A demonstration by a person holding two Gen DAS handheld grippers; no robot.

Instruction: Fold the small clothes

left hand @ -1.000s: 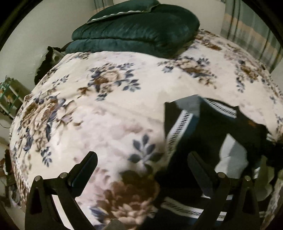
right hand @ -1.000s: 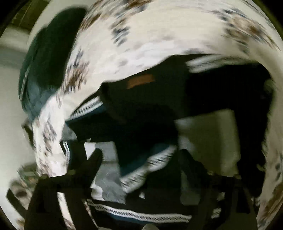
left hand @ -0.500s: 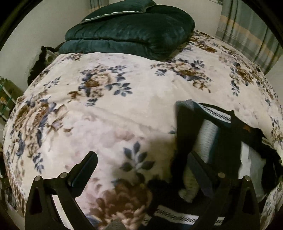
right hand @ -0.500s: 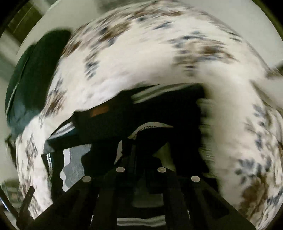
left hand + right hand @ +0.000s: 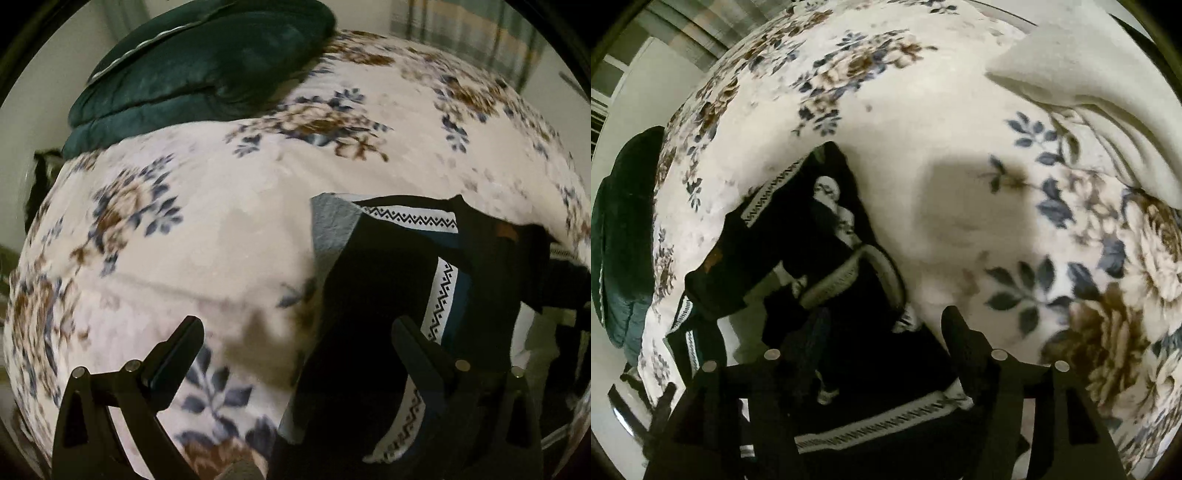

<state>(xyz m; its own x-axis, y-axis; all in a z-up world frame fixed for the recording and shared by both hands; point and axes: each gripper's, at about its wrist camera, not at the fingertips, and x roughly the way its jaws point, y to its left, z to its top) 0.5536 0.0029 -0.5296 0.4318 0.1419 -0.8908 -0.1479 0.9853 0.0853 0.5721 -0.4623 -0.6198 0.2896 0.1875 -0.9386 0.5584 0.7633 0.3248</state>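
A small dark garment [image 5: 384, 280] with white zigzag-patterned bands, a teal stripe and a grey lining lies crumpled on a floral bedspread [image 5: 207, 236]. In the left wrist view it fills the lower right. My left gripper [image 5: 295, 332] is open and empty, low over the garment's left edge, its right finger over the cloth. In the right wrist view the same garment [image 5: 827, 258] lies bunched at centre left. My right gripper [image 5: 886, 325] is open, its fingers astride the garment's near part, holding nothing.
A folded dark green quilt [image 5: 207, 70] sits at the far end of the bed; it also shows at the left edge of the right wrist view [image 5: 617, 236]. A cream fold of blanket [image 5: 1089, 74] lies at upper right. Curtains [image 5: 461, 29] hang behind.
My right gripper was shut on the garment half a second ago and has opened, letting it drop. The garment now lies more spread out. The left gripper has shifted closer to it.
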